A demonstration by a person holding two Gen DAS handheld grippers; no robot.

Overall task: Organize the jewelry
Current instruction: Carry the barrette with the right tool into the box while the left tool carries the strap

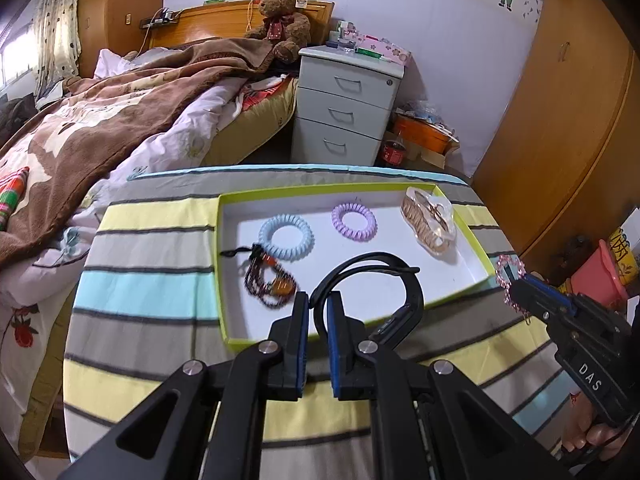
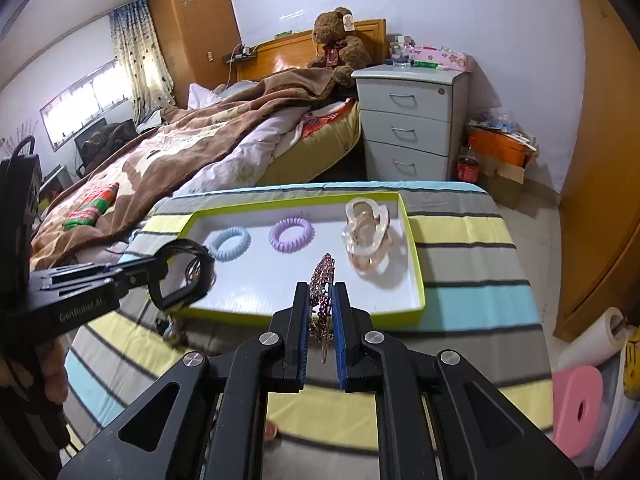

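A white tray with a green rim lies on the striped table. In it are a blue coil hair tie, a purple coil hair tie, a clear amber claw clip and a dark beaded bracelet. My left gripper is shut on a black watch strap over the tray's near edge. My right gripper is shut on a pink rhinestone hair clip, just in front of the tray's near right corner.
The table's striped cloth ends close behind the tray. A bed lies to the left, a grey drawer unit stands behind, wooden wardrobes to the right. A pink stool and a paper roll stand at the right.
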